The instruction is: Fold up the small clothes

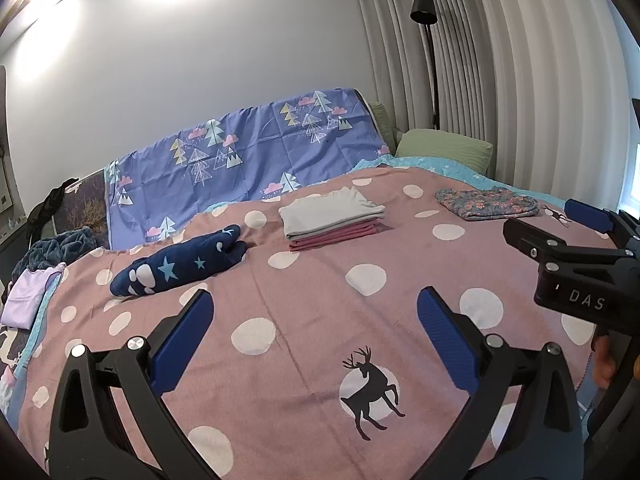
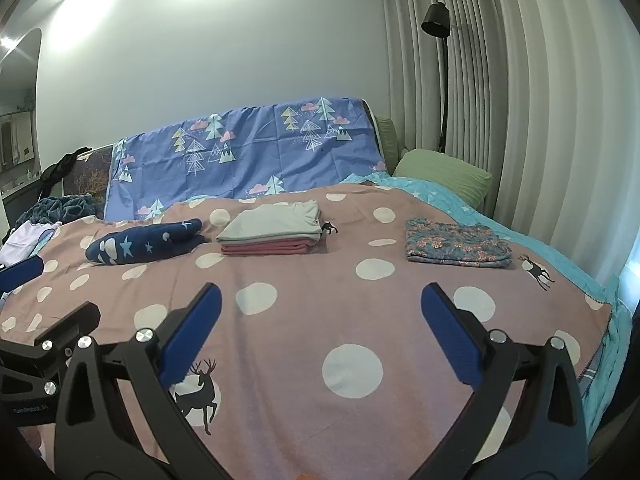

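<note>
A navy garment with stars and clouds [image 1: 180,266] lies bunched on the pink dotted blanket [image 1: 304,292] at the left; it also shows in the right wrist view [image 2: 144,242]. A folded stack, grey on pink [image 1: 332,218] [image 2: 274,228], sits mid-bed. A folded floral garment [image 1: 486,203] [image 2: 456,247] lies at the right. My left gripper [image 1: 316,304] is open and empty above the blanket. My right gripper [image 2: 320,300] is open and empty too; it shows at the right edge of the left wrist view [image 1: 560,224].
A blue tree-print sheet [image 1: 248,156] covers the headboard. A green pillow [image 1: 444,146] lies at the far right by the curtains and a black floor lamp [image 1: 426,12]. Lilac and dark clothes [image 1: 28,300] lie off the bed's left edge.
</note>
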`<state>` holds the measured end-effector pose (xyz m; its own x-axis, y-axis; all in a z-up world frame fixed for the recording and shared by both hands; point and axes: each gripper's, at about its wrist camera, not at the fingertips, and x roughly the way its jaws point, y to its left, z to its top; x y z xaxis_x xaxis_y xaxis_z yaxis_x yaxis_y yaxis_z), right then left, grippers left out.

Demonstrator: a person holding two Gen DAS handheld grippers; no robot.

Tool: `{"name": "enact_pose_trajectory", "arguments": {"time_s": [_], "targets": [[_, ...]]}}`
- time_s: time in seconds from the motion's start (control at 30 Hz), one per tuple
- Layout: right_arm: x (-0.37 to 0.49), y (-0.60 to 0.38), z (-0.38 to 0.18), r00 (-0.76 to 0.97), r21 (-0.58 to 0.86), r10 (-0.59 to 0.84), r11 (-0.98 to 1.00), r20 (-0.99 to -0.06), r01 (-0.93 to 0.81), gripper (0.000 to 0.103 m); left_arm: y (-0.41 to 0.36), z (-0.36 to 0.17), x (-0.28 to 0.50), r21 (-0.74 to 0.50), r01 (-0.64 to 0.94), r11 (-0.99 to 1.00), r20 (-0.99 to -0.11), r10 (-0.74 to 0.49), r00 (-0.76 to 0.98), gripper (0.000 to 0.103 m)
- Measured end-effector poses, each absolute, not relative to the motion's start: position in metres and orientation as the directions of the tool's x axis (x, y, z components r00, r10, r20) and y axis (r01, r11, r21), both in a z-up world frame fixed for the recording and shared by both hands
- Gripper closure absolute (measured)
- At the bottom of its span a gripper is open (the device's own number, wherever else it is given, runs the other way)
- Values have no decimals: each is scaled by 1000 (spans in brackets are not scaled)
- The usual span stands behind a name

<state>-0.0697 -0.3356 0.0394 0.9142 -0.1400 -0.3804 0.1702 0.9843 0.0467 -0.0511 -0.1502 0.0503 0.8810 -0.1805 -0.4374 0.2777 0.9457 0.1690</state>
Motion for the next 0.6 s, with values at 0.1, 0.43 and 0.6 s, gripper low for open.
{"name": "enact_pose_trajectory", "arguments": {"time_s": [0.1,0.43,0.6], "targets": [[-69,-336,39,914,47,-139,984,-380,169,2,-149,50,-51,167,272,948,-439,-175,881,1],[-65,-331,38,917,35,-135,987,-376,159,2,-148,49,-50,161,270,949,-441,-176,880,1],[-65,-329,38,917,31,-134,987,-376,157,2,-148,48,-47,149,266,952,-453,-174,875,1]]}}
